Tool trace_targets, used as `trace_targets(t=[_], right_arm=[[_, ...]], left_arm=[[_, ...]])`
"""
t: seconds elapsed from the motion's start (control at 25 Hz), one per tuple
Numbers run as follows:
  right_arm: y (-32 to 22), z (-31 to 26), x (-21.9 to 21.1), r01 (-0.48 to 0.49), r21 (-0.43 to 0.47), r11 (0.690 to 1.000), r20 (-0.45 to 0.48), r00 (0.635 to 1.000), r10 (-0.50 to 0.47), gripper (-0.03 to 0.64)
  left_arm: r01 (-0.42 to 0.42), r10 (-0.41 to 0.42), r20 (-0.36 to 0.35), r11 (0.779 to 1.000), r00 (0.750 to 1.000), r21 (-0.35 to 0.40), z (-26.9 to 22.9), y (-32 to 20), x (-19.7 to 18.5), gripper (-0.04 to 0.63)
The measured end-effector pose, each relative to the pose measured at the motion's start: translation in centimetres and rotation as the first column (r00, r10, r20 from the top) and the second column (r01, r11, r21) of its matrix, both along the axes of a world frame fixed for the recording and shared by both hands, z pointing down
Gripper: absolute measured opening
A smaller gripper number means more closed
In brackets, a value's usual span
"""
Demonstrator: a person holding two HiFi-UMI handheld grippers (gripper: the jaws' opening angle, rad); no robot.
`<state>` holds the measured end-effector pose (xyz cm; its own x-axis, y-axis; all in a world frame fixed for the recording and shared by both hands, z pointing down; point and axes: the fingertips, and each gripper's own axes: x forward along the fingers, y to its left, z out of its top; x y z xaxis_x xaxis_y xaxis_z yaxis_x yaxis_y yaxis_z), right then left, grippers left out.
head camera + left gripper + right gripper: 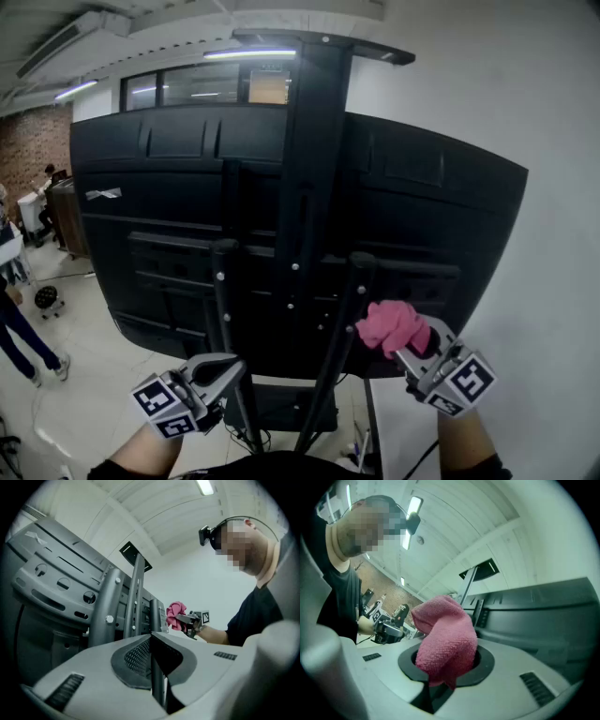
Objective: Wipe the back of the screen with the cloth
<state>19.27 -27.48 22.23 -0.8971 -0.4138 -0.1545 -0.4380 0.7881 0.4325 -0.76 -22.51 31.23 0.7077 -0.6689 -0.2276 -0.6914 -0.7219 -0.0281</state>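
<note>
while right claw [409, 351] pinches nubby cloth [390, 323], black screen [187, 187]

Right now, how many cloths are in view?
1. The pink cloth is clamped in the right gripper, near the lower right of the screen's back. The left gripper is shut with nothing in it. Any cloth behind the screen would be hidden.

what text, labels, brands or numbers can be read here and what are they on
No words, brands or numbers are legible in any view.
Pale strip on the screen back: too small to read.
Cubes on left gripper and right gripper: black-and-white marker squares only, no letters.
</note>
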Motion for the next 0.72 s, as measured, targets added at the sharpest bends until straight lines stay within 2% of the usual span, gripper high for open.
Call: trace_targets(t=[0.12, 0.24, 0.4, 0.56, 0.72], right_arm=[[-1.4, -5.4, 0.9, -0.062, 0.088, 0.994, -0.012, 0.998, 0.064, 0.095], [-3.9, -10.4, 1.3, -0.131, 0.133, 0.982, 0.009, 0.991, 0.131, 0.095], [-8.6, -17.7, -0.5, -0.272, 0.182, 0.945, 0.022, 0.962, 0.273, 0.095], [-12.9, -22.4, -4.5, -0.360, 0.170, 0.917, 0.026, 0.932, 0.361, 0.095], [-16.3, -23.5, -6.3, -0.380, 0.091, 0.920, 0.034, 0.925, 0.379, 0.095]], left_arm=[[0.004, -0.005, 0.034, 0.999, 0.999, 0.049, -1.8, 0.1, -0.2, -0.003], [-0.001, -0.001, 0.033, 0.997, 0.999, 0.075, -3.6, -0.2, -0.9, -0.003], [-0.005, 0.003, 0.017, 0.996, 1.000, 0.084, -4.5, 0.2, -2.4, -0.003], [0.026, -0.026, 0.003, 0.995, 1.000, 0.092, -4.4, 1.2, -5.6, -0.003], [0.032, -0.033, 0.008, 0.992, 0.999, 0.122, -5.0, 1.9, -7.7, -0.003]])
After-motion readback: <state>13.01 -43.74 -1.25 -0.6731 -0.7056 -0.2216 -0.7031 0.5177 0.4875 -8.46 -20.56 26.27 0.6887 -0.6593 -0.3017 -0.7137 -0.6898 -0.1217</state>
